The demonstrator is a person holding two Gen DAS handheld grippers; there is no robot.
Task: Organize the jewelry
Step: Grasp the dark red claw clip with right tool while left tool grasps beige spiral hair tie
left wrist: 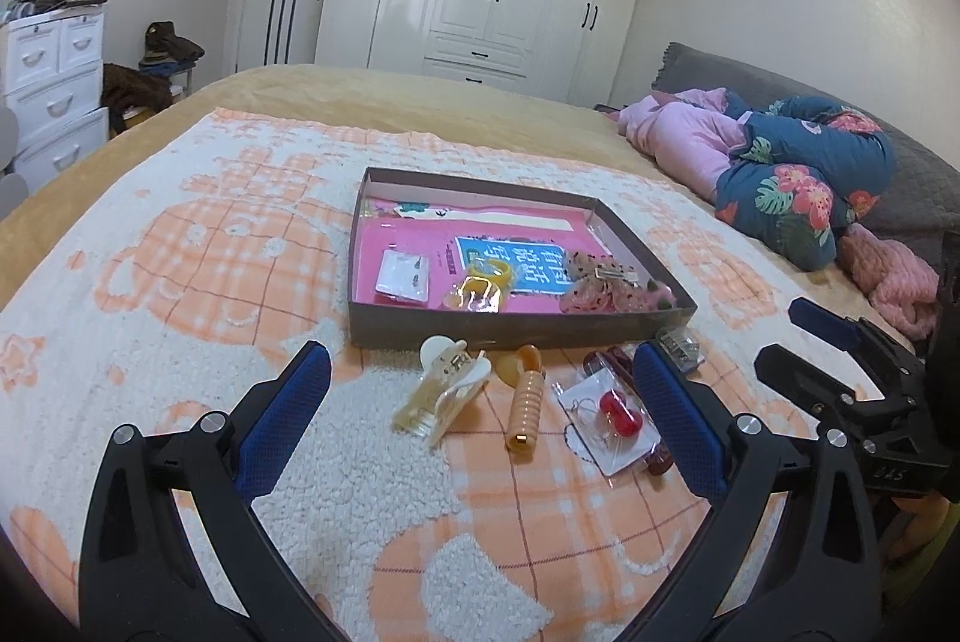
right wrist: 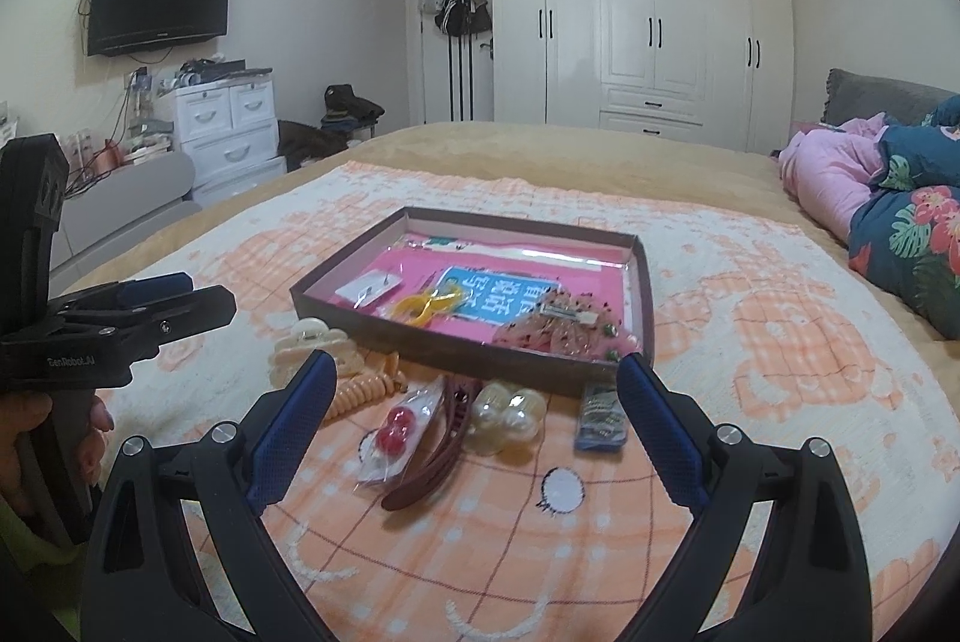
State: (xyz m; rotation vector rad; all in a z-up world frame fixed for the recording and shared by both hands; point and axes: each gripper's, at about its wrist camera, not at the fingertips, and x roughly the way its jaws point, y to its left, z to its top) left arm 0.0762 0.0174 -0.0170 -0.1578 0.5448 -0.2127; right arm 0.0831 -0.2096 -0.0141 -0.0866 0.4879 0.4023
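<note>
A shallow brown box (left wrist: 516,327) (right wrist: 432,342) lies on the bed blanket and holds an earring card (left wrist: 403,276), a yellow clip (left wrist: 480,285) and a pink speckled bow clip (left wrist: 606,282). In front of it lie a cream claw clip (left wrist: 441,390), an orange spiral clip (left wrist: 523,411), a bagged red bead piece (left wrist: 609,417) (right wrist: 393,432), a maroon clip (right wrist: 429,453), a pearl piece (right wrist: 507,417) and a blue packet (right wrist: 600,417). My left gripper (left wrist: 480,435) is open over the loose pieces. My right gripper (right wrist: 477,441) is open above them.
An orange-and-white blanket (left wrist: 210,252) covers the bed. Folded pink and floral quilts (left wrist: 798,168) lie at the right. White wardrobes (right wrist: 648,24) stand behind, white drawers (right wrist: 228,126) and a wall TV (right wrist: 159,0) at the left.
</note>
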